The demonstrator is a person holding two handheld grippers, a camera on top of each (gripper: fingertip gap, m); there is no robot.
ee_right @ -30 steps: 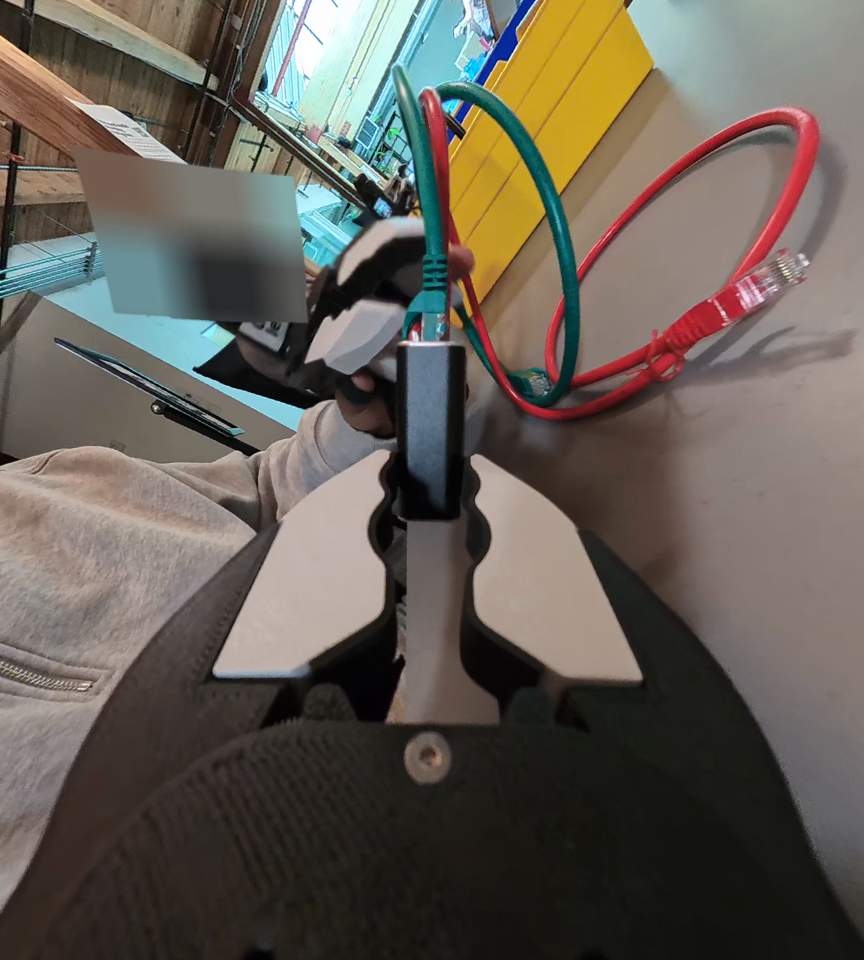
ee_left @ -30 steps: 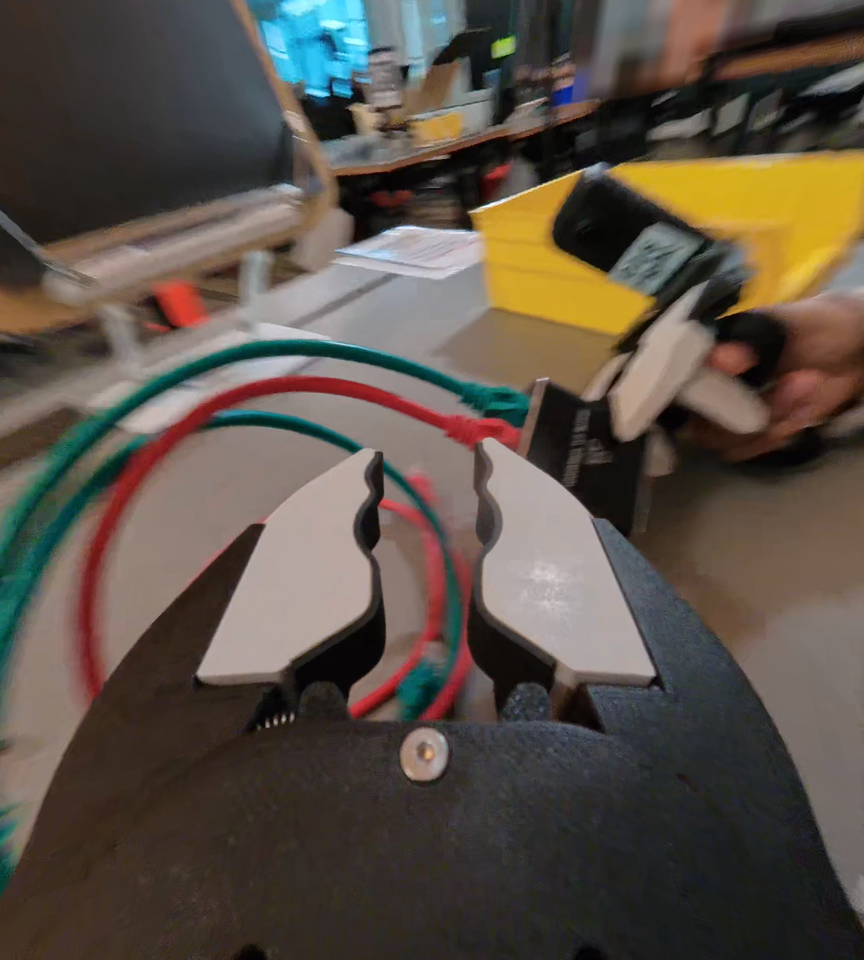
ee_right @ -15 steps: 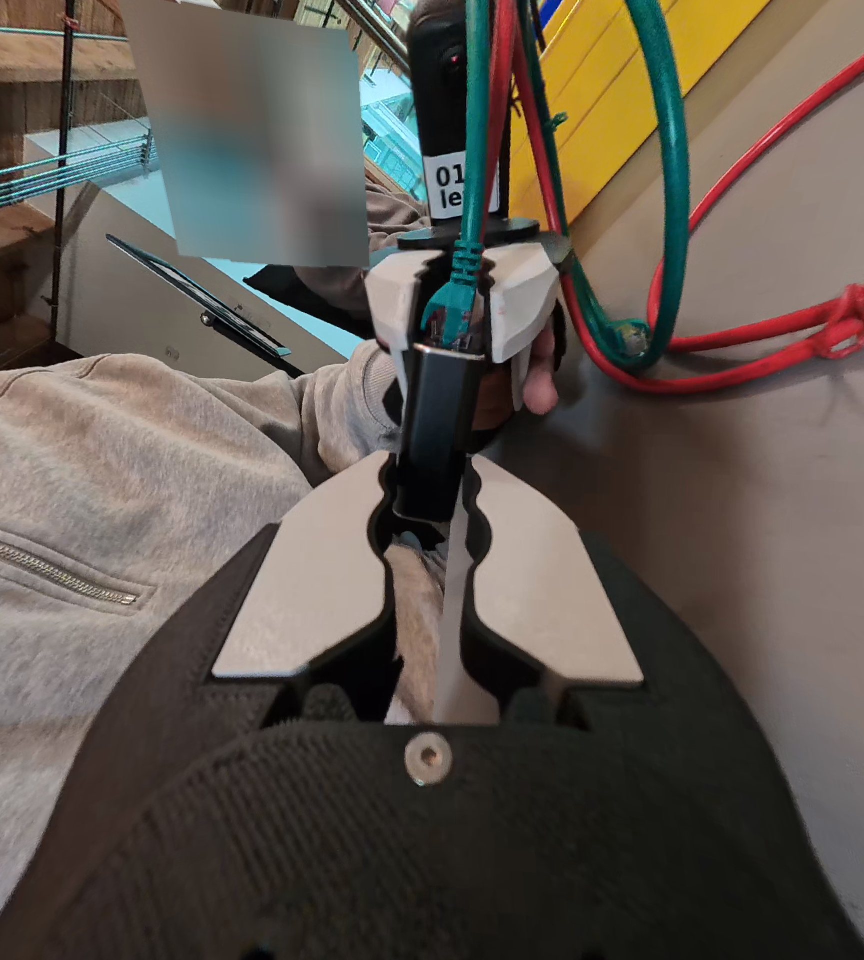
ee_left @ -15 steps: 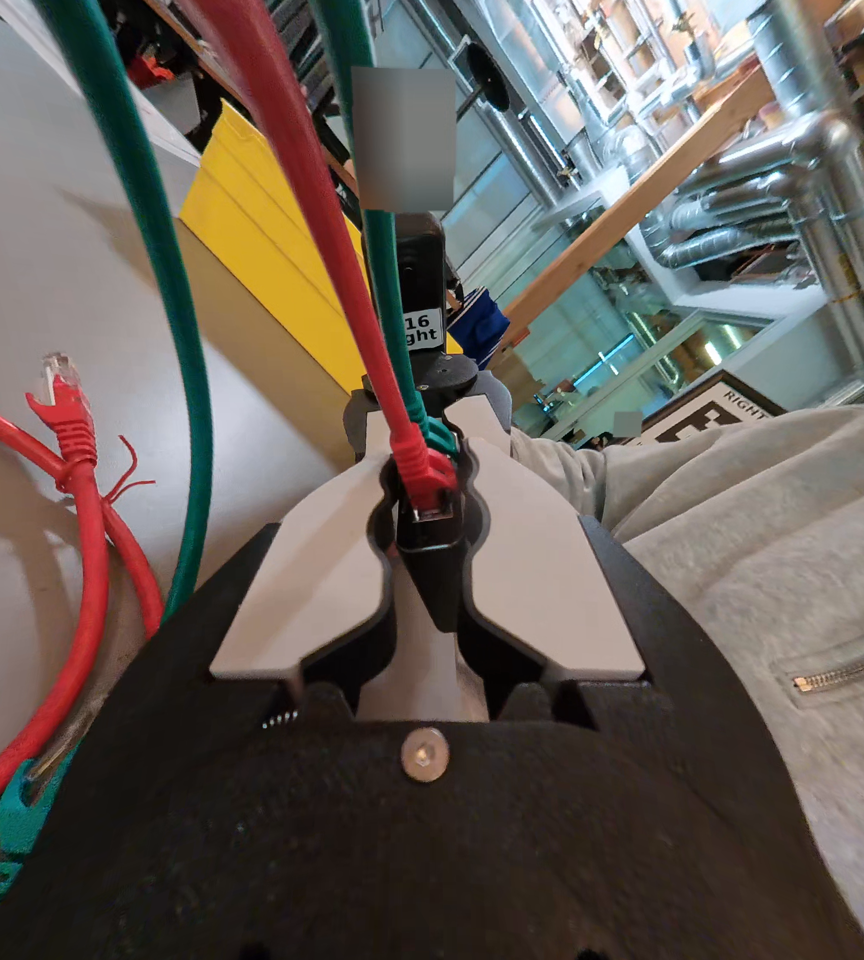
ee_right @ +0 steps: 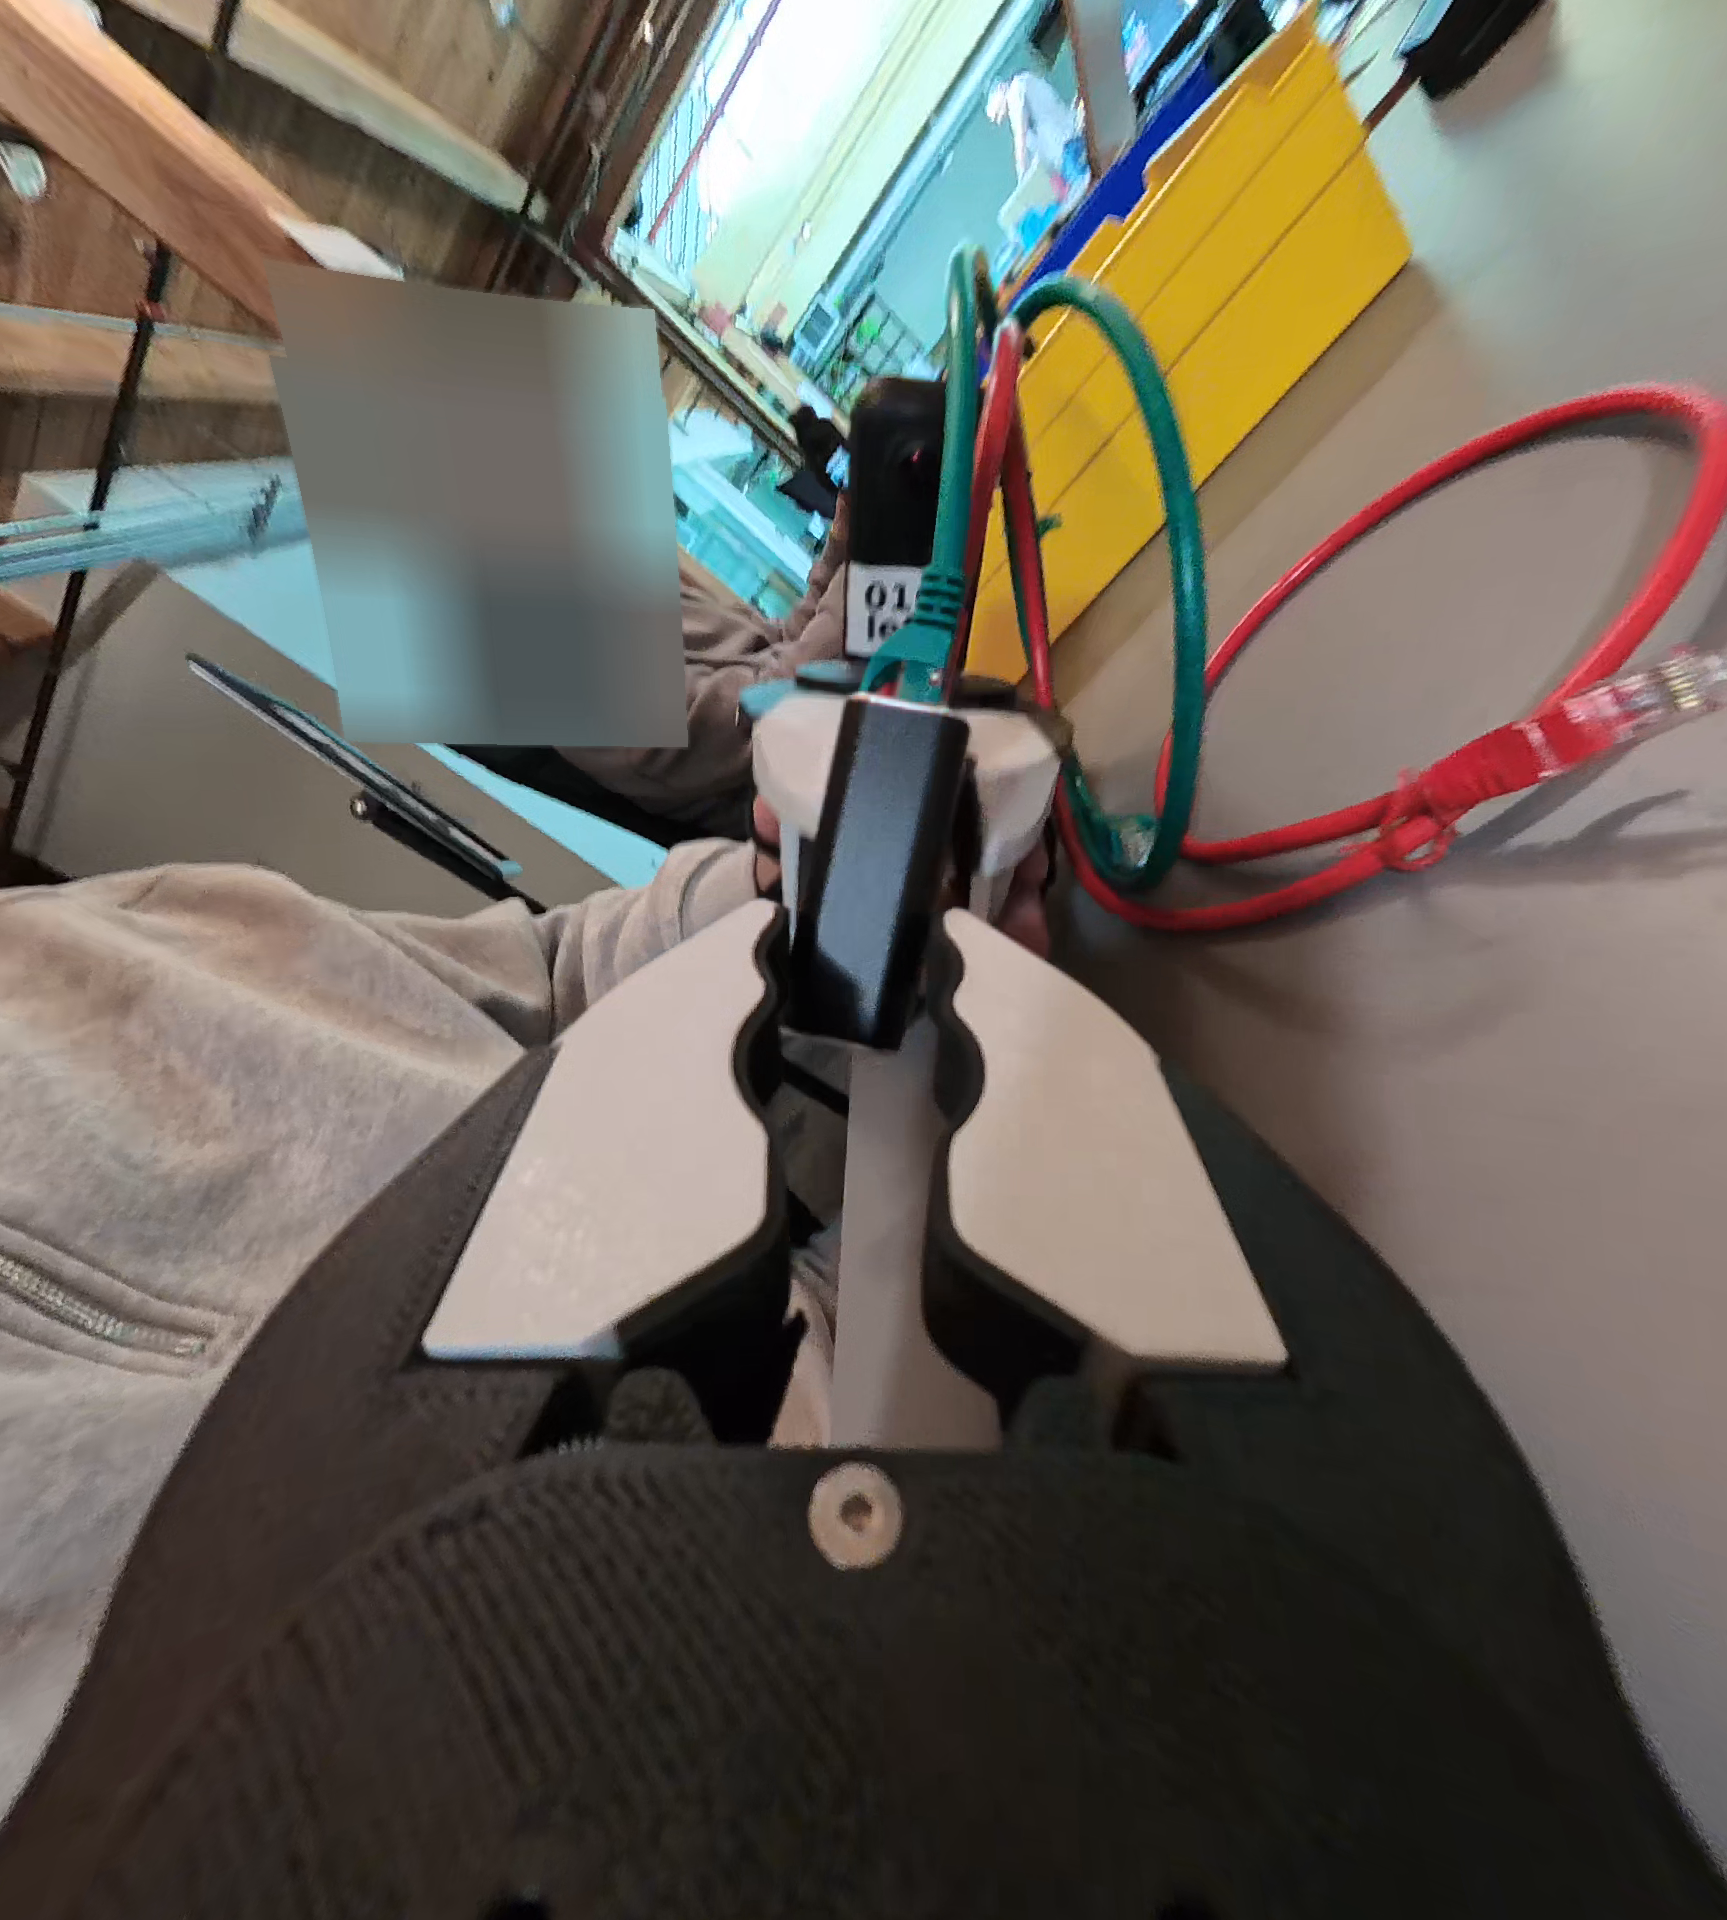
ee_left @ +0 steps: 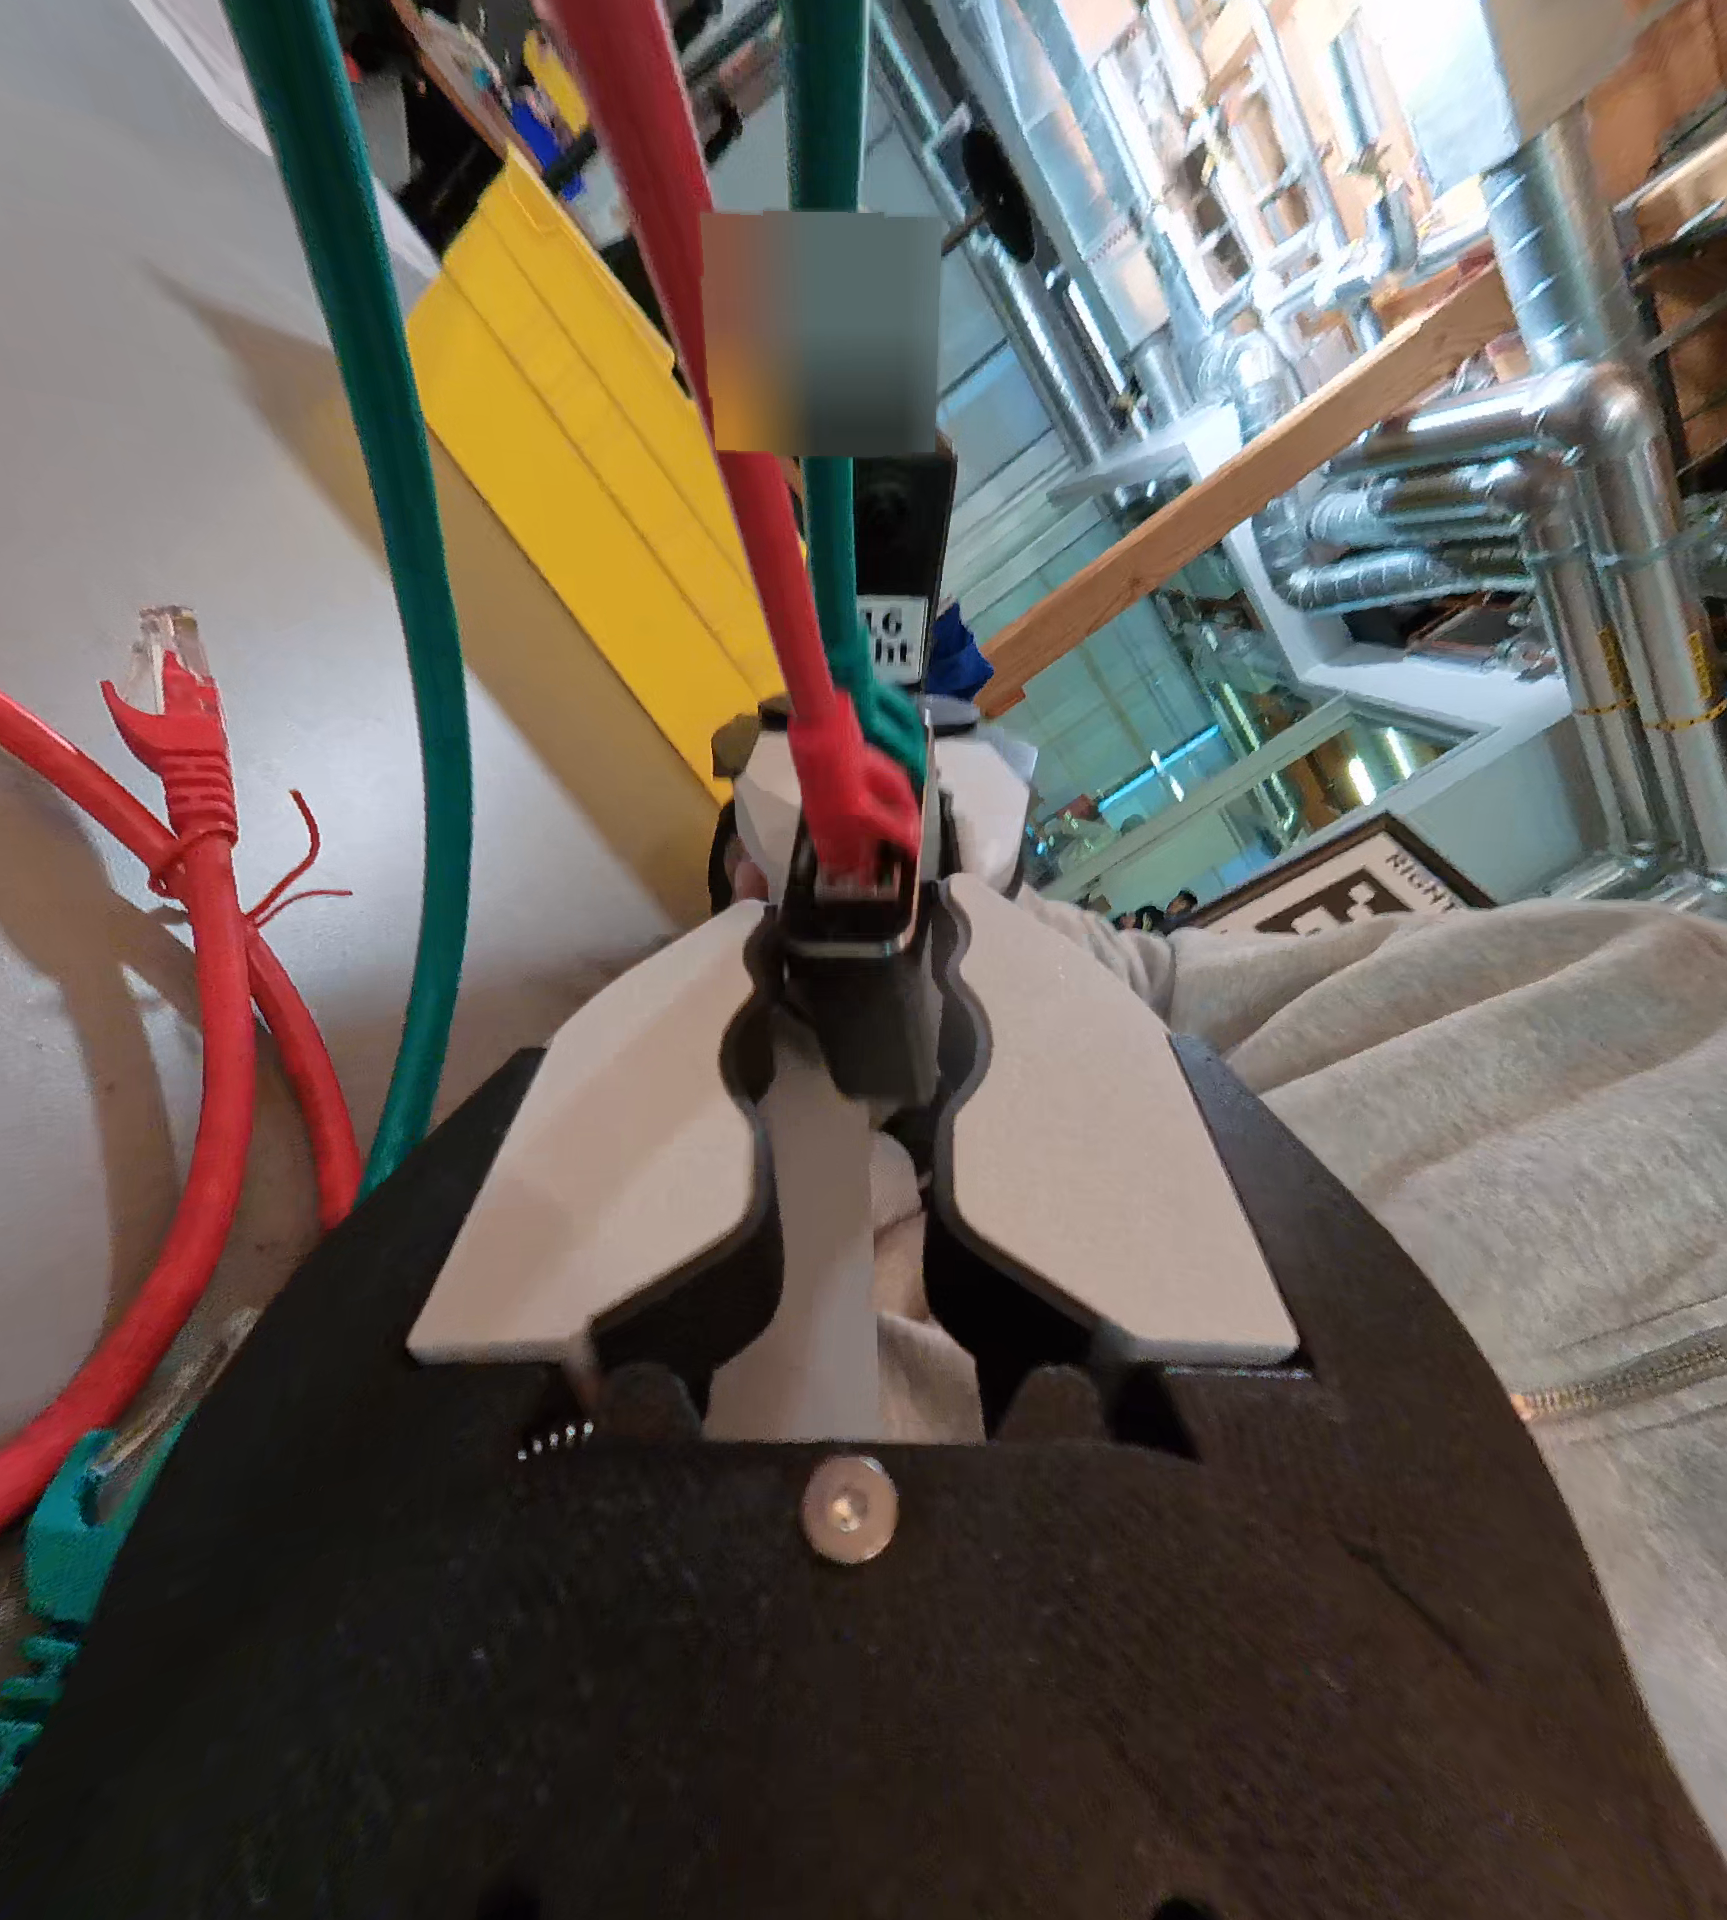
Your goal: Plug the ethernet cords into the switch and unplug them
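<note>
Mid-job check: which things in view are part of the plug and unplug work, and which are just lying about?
In the job:
- switch, held by both the left gripper and right gripper
- red cord, plugged in
- green cord, plugged in
- loose red plug on the table

Lying about:
- yellow bin
- wooden beam

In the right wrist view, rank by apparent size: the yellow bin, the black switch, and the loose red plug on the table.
1. Yellow bin
2. Black switch, though it is far nearer the camera
3. Loose red plug
</note>
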